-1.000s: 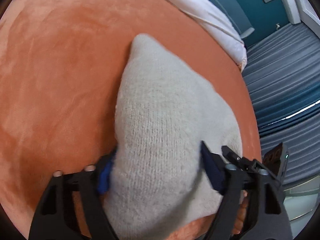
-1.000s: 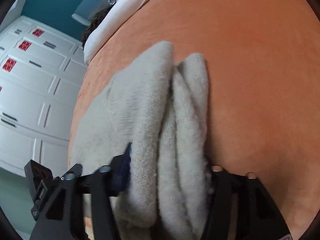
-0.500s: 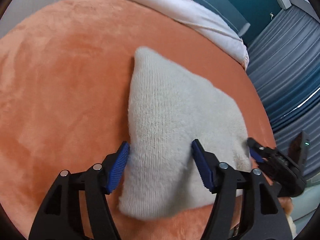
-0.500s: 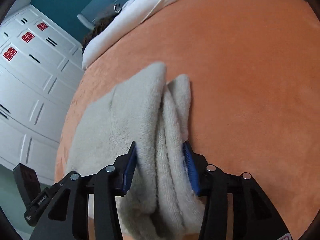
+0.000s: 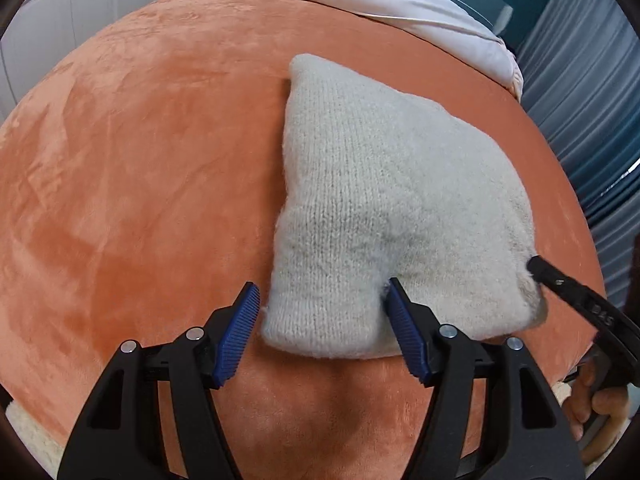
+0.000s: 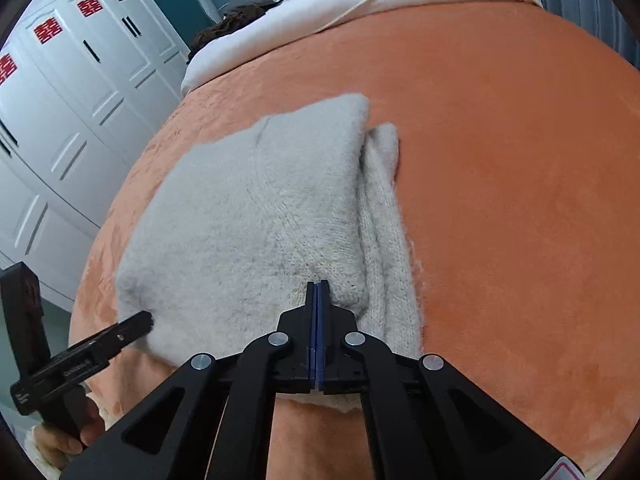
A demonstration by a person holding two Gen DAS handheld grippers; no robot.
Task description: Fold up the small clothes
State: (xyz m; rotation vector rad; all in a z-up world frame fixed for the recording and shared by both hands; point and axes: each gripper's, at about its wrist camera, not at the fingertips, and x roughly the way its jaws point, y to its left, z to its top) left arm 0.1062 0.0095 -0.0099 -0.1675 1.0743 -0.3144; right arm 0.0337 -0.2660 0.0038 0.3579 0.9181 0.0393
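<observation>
A folded cream knit garment [image 5: 384, 216] lies on an orange plush blanket [image 5: 140, 184]. My left gripper [image 5: 320, 316] is open, its blue pads on either side of the garment's near left corner, not pinching it. In the right wrist view the garment [image 6: 256, 216] shows stacked folded layers along its right edge. My right gripper [image 6: 317, 292] is shut with pads pressed together, empty, its tip at the garment's near edge. The right gripper also shows in the left wrist view [image 5: 560, 284], and the left gripper in the right wrist view [image 6: 120, 328].
The orange blanket [image 6: 500, 160] covers a bed. A white duvet [image 5: 380, 0] lies at the far end. White wardrobe doors [image 6: 60, 92] stand to the left of the bed, grey-blue curtains [image 5: 592, 92] to the right.
Both grippers have let go of the garment and drawn back toward me. The left one stays open. The right one has closed empty. The garment now lies flat on the blanket.
</observation>
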